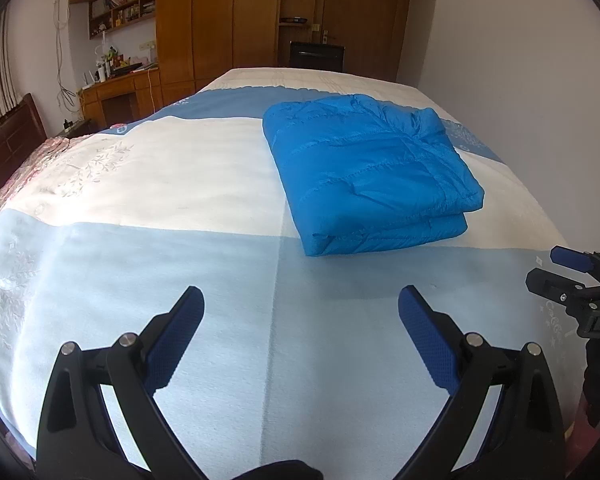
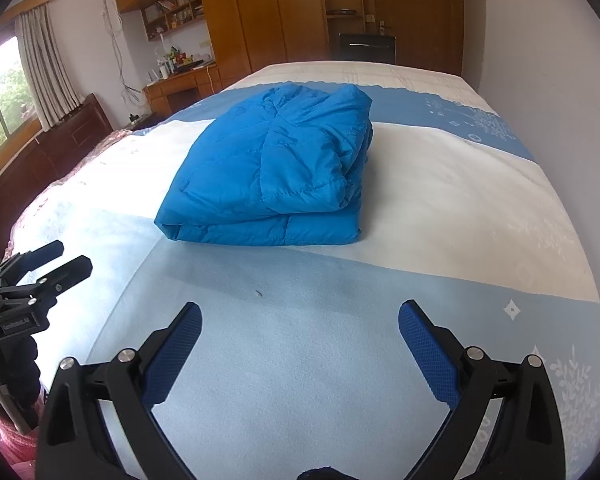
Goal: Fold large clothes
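The blue quilted jacket (image 1: 370,172) lies folded into a thick, roughly rectangular bundle on the bed (image 1: 148,184), resting mostly on a white band of the bedspread with its far end over a darker blue band; from the right wrist camera the same jacket (image 2: 274,172) shows two stacked layers along its near edge and a bunched, creased fold on its right side. The bedspread runs in broad bands (pale blue nearest, then white, then mid blue, then cream at the far end), with faint floral print on the left and right margins. The left gripper (image 1: 300,320) hovers over the near pale blue band, its jaws spread wide and holding nothing, well short of the jacket. The right gripper (image 2: 300,334) is likewise splayed apart and empty above the near band, the jacket lying ahead of it and slightly to the left. Each gripper appears at the edge of the other's view, both apart from the garment. Beyond the far end of the bed stand wooden wardrobes (image 1: 216,20), with a cluttered desk (image 1: 120,80) and shelves to the far left, a curtained window (image 2: 4,92) on the left wall, and a dark wooden headboard (image 2: 56,148) along the bed's left side.
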Tool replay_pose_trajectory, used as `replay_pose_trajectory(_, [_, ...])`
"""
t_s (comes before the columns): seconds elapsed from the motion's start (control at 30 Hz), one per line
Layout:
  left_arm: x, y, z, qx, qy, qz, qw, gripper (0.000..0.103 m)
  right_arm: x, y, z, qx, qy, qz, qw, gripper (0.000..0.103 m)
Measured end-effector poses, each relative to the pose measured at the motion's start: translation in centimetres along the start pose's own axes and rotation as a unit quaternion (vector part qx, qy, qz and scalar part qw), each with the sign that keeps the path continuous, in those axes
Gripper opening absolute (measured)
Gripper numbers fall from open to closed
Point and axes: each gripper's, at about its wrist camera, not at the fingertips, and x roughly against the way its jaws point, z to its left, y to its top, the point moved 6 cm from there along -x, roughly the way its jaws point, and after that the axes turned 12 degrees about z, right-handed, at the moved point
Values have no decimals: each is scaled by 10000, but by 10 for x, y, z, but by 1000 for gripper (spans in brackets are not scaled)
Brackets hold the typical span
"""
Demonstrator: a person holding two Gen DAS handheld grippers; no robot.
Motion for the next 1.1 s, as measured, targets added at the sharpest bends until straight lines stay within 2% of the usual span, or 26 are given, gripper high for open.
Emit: replay_pose_trajectory(1.1, [-1, -2, 0, -54, -68, 75, 9999, 97, -5, 4, 0, 54, -12, 36, 10000, 99])
